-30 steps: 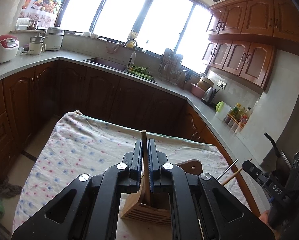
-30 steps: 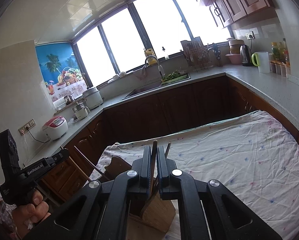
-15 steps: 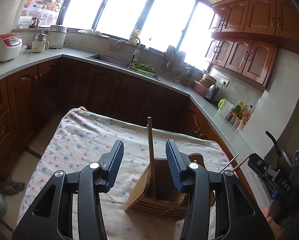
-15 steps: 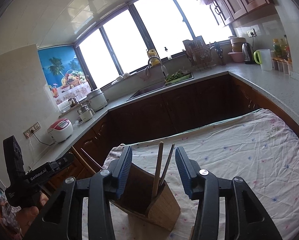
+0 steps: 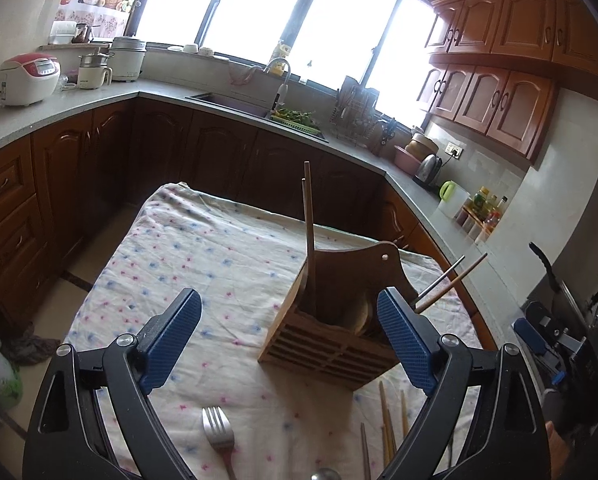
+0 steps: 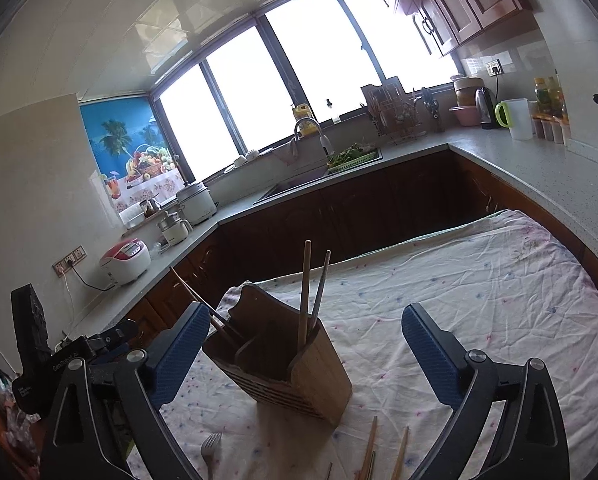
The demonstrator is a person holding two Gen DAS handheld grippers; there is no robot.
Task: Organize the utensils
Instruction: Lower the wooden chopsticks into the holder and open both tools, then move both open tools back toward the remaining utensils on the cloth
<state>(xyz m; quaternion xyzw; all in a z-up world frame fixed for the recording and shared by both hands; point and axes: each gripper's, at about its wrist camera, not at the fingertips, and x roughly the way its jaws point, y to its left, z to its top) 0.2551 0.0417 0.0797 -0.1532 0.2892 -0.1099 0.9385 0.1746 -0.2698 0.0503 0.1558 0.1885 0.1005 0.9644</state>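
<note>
Both grippers are empty right now, jaws opening and already spread wide. The left gripper [image 5: 289, 338] has the wooden holder [image 5: 331, 336] sitting partly between its blue pads but isn't touching it; the right gripper [image 6: 305, 354] frames that same holder [image 6: 283, 364] the same way, no contact.

Chopsticks already stand in the holder: a pair near upright [image 5: 309, 236] in the left view's centre, another pair [image 6: 313, 292] in the right view's centre, plus a slanted pair [image 5: 451, 282] poking toward the right edge of the left view.

What's left lies flat on the flowery tablecloth [image 5: 203, 256], at the bottom edge of both views, nearer than the holder. The fork [image 5: 219, 438] is bottom centre in the left view, tines toward the holder, handle running out under the camera. The loose chopsticks [image 6: 383, 456] are bottom centre-right in the right view, long axis also pointing roughly at the holder.

My guess: fork goes to the left hand, chopsticks to the right, and each gripper would have to tip down and grab across the handle.
</note>
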